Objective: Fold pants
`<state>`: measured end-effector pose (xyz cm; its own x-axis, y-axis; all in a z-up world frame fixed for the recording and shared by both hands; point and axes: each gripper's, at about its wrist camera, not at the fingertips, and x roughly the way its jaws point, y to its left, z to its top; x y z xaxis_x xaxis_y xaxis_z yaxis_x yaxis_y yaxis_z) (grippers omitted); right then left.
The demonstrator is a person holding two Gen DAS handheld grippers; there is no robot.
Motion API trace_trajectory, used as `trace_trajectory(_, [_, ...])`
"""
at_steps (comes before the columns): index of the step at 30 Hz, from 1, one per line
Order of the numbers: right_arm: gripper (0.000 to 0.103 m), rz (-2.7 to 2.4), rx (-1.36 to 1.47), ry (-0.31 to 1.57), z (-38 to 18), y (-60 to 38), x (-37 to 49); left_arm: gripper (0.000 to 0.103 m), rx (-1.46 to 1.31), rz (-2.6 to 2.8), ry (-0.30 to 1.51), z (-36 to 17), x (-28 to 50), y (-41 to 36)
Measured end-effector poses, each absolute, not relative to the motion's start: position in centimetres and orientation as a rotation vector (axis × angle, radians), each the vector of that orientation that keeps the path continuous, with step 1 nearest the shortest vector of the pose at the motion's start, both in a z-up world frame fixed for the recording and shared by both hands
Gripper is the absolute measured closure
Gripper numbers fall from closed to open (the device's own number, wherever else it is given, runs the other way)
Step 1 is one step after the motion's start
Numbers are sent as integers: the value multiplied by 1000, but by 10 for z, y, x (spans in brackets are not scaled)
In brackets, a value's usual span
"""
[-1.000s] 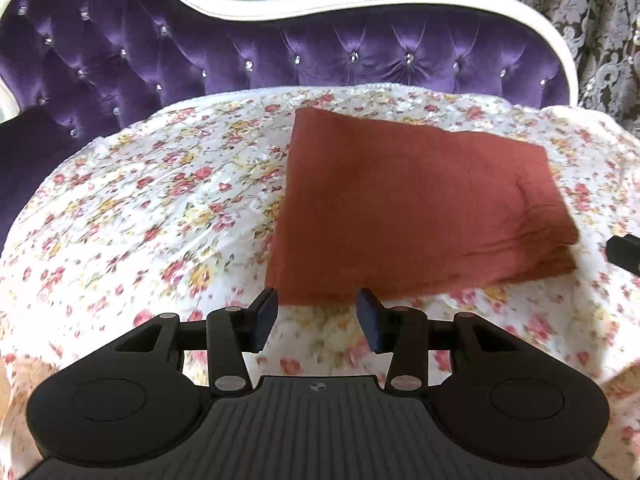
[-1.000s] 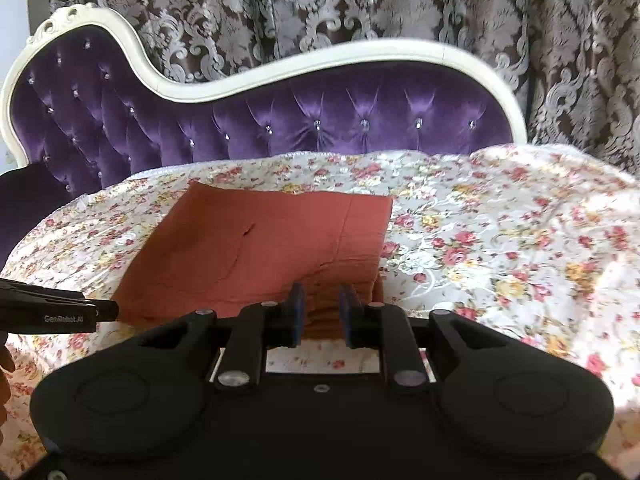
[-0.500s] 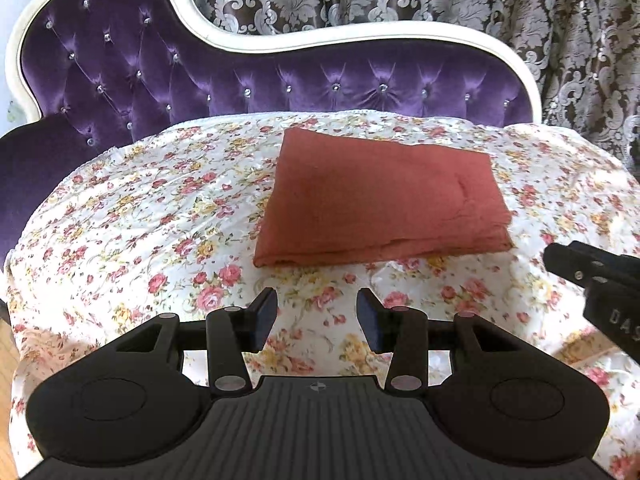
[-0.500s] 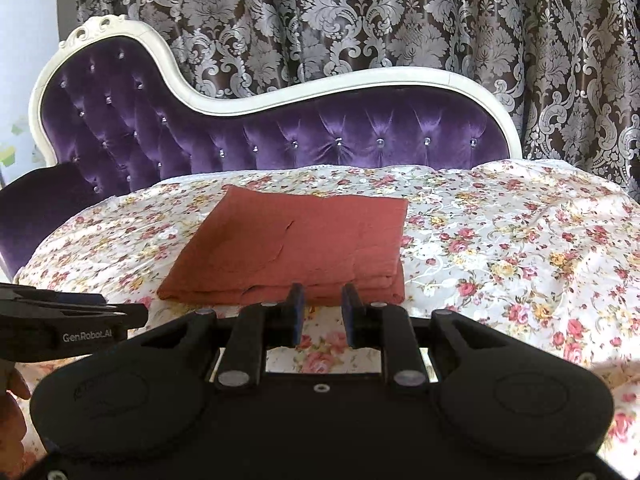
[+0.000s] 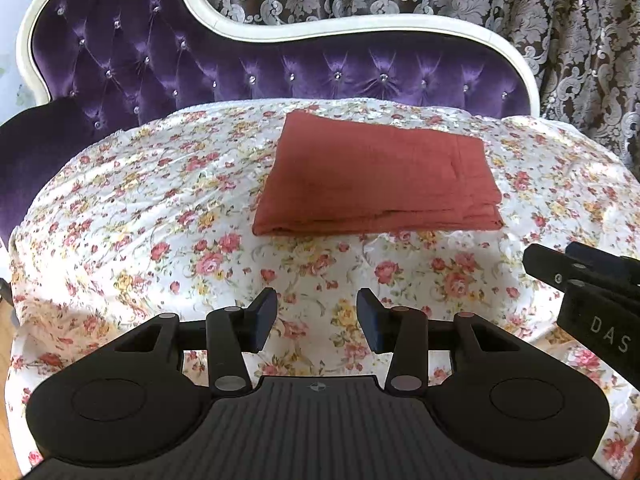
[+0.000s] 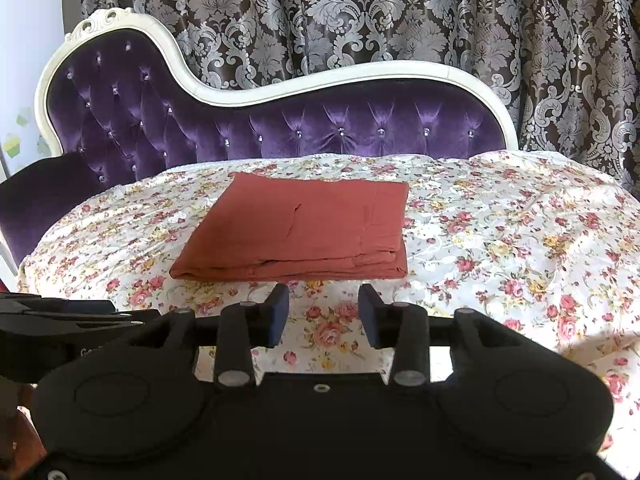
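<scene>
Purple tufted chaise (image 6: 280, 128) before damask curtains (image 6: 400, 20).

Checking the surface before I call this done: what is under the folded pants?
The folded pants lie flat on the floral sheet, which shows all around them. The patch directly beneath is covered, as are the inner fabric layers.

We list a floral sheet (image 5: 168, 216), white with red and yellow roses, spread over the seat and hanging off its front edge. Behind it we note a chaise back (image 6: 320, 128) in tufted purple velvet set with small shiny buttons, rising higher at the left end. A cream carved frame (image 6: 248, 94) runs along its curved top. Beyond hangs a dark curtain (image 6: 360, 12) with a silver damask pattern. At far left we record a pale wall (image 6: 24, 80).
</scene>
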<state>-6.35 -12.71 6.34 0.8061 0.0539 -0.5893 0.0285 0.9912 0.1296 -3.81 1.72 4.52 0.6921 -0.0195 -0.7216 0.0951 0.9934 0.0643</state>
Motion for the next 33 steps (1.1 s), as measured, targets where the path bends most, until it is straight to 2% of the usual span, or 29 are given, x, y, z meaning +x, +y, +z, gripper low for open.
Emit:
trace_trajectory(6, [52, -16, 125, 661, 60, -126, -61, 60, 105, -59, 822, 39, -37, 17])
trace_trajectory(10, [42, -29, 104, 662, 60, -124, -61, 60, 113, -61, 831, 37, -36, 15])
trace_trajectory(15, [41, -35, 91, 684, 59, -123, -57, 60, 117, -63, 841, 35, -34, 14])
trace_trajectory(19, [35, -51, 89, 696, 58, -121, -55, 60, 121, -64, 848, 34, -32, 14])
trace_trajectory(33, [34, -55, 100, 768, 50, -121, -48, 60, 124, -55, 877, 26, -28, 18])
